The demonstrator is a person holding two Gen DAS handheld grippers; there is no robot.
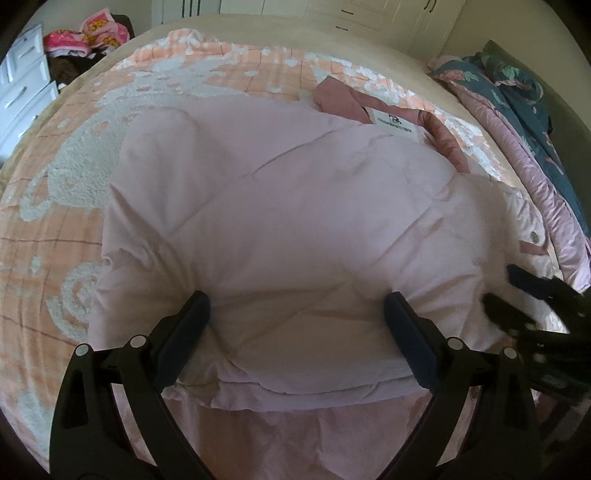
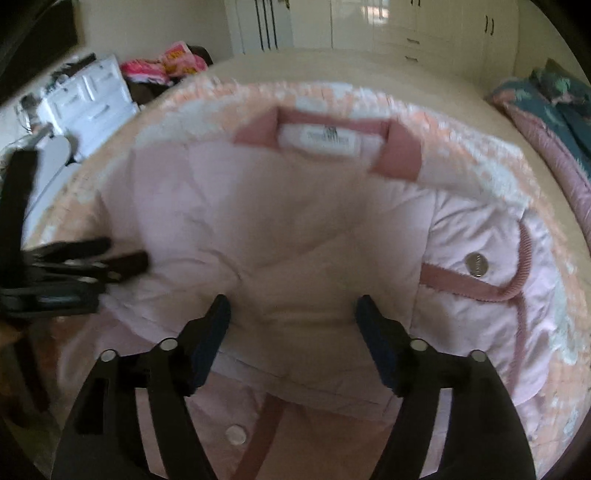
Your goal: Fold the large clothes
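A pale pink quilted jacket [image 1: 295, 221] lies on the bed, with a darker pink collar [image 1: 340, 99] and a white label [image 1: 395, 125] at its far end. My left gripper [image 1: 297, 306] is open, its fingers spread over the near folded edge of the jacket. My right gripper [image 2: 293, 308] is open over the same jacket [image 2: 295, 221], near a pocket with a metal snap [image 2: 476, 264]. Each gripper shows in the other's view: the right one [image 1: 517, 295] at the jacket's right edge, the left one [image 2: 110, 258] at its left edge.
The bed carries a peach and white textured blanket [image 1: 110, 147]. A dark floral quilt [image 1: 517, 92] is bunched at the right. A white chest of drawers [image 1: 22, 85] and a pile of pink clothes [image 1: 88, 37] stand at the far left. White wardrobes [image 2: 424, 29] line the far wall.
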